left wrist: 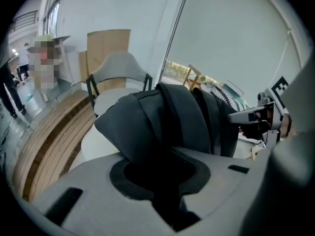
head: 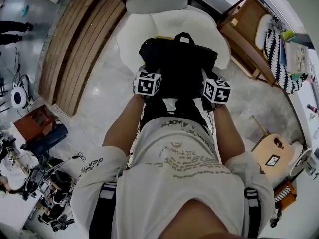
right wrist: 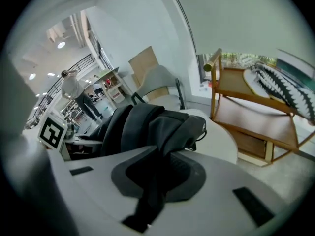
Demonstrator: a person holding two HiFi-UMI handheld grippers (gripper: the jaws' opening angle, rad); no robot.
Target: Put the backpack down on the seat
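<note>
Dead ahead at 12 o'clock, the white seat [head: 130, 39] has the black backpack [head: 177, 59] over its front half, bulging toward 6 o'clock. The left gripper [left wrist: 162, 181] and right gripper [right wrist: 156, 178] are each clamped on its fabric. Released this near the edge, it'd probably slump onto the floor [head: 99, 98].

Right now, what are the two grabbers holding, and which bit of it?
Both hold the black backpack: the left gripper pinches bunched fabric at its left side, and the right gripper pinches fabric or a strap at its right side.
</note>
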